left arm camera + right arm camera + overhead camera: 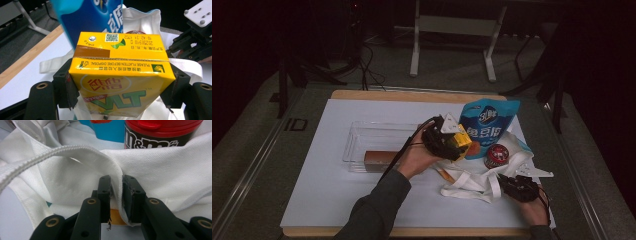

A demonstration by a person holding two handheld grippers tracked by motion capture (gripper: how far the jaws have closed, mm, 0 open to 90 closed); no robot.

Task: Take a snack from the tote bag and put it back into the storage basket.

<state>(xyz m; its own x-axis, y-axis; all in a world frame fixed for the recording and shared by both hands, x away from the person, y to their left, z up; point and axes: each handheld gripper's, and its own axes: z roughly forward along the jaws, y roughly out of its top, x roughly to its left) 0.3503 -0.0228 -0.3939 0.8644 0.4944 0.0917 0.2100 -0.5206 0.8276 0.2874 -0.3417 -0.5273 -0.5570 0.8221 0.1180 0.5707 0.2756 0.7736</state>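
A: Yellow drink carton (pixel 120 82) sits between the jaws of the left gripper (pixel 447 140), pads pressed on its two narrow sides. Firm pinch, carton off the table.

B: Orientation?

A: Print reads upside down in the left gripper view, folded top seam facing the camera. In the high view the carton hangs above the mouth of the white cloth bag (pixel 477 175), just in front of the blue snack pouch (pixel 487 125).

B: Right gripper (pixel 517 187)?

A: Jaws nearly together, pinching a fold of the bag's rim (pixel 117 195); the cloth runs up between the two pads. A bag strap (pixel 50 157) crosses the right gripper view to the left of the jaws.

B: What lies beyond the rim?

A: A red-lidded candy tub (pixel 497 155) stands inside the bag, just behind the pinched edge, with the blue pouch upright behind it and leaning back.

B: Rest of the table?

A: A clear plastic bin (pixel 377 145) rests on the white mat (pixel 322 190) to the left of the left hand (pixel 417 157), with a brown bar-shaped pack (pixel 379 159) at its near wall. Whether the pack is inside or against the wall cannot be told.
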